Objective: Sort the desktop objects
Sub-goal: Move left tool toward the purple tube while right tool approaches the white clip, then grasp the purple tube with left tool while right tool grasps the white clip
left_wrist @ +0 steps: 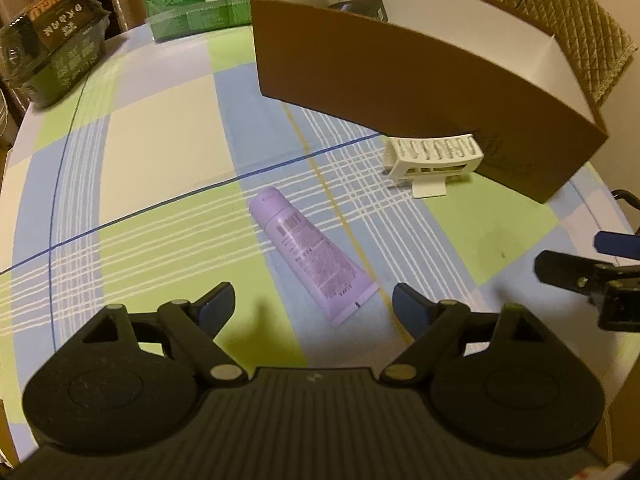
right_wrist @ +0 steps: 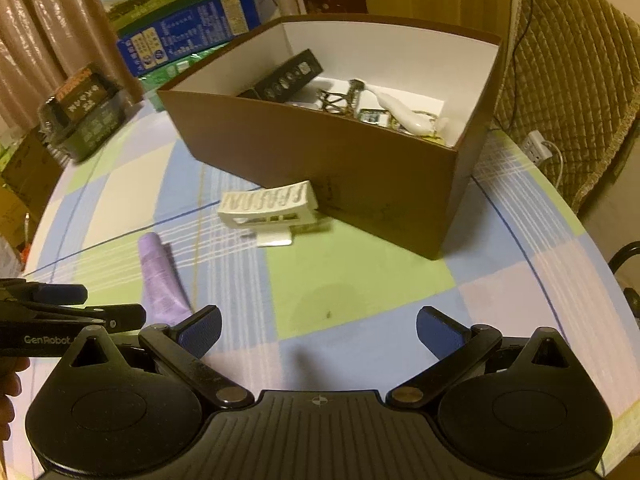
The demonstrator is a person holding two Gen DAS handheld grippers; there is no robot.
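Note:
A purple tube (left_wrist: 310,254) lies on the checked tablecloth, its flat end between and just ahead of my open, empty left gripper (left_wrist: 314,306). It also shows in the right wrist view (right_wrist: 160,276). A white slotted plastic holder (left_wrist: 432,160) stands against the brown box (left_wrist: 420,92); it also shows in the right wrist view (right_wrist: 268,210). The box (right_wrist: 320,168) holds several small items. My right gripper (right_wrist: 320,330) is open and empty above bare cloth, right of the tube. It shows at the right edge of the left wrist view (left_wrist: 576,260).
A dark wrapped package (left_wrist: 48,56) sits at the table's far left. Green and blue cartons (left_wrist: 192,4) stand behind the table. A quilted chair (right_wrist: 568,92) and a power strip (right_wrist: 538,146) are at the right. The table edge curves close on the right.

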